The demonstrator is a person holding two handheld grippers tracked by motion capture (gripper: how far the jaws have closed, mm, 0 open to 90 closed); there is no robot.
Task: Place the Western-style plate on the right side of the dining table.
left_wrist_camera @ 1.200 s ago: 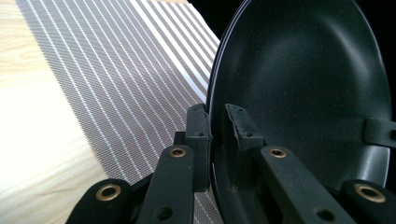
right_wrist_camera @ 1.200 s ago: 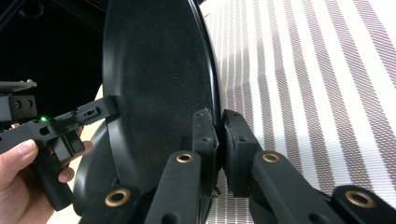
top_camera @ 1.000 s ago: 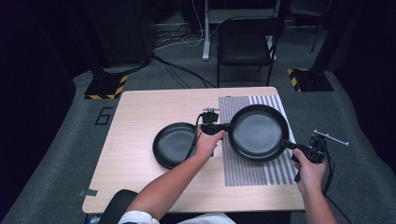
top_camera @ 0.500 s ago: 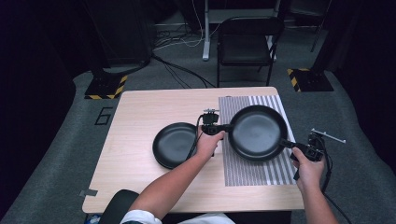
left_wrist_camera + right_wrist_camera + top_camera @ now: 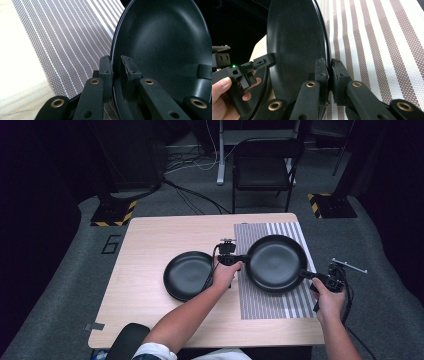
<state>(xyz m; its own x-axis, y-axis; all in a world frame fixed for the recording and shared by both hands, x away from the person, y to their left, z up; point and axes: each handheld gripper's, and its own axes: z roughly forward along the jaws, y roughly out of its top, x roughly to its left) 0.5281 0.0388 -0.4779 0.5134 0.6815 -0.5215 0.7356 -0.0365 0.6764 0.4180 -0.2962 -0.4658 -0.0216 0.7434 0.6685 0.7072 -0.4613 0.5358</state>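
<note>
Two grippers share the load: the left gripper (image 5: 239, 259) and right gripper (image 5: 309, 275) each pinch opposite rims of the wide black non-stick pan (image 5: 274, 263) over the striped woven placemat (image 5: 265, 302), keeping it level; a smaller black pan (image 5: 187, 275) sits beside the mat

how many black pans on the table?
2. The larger pan is over the striped mat, its rim clamped by both grippers. The smaller pan sits on the bare wood to its left. None seem hidden.
</note>
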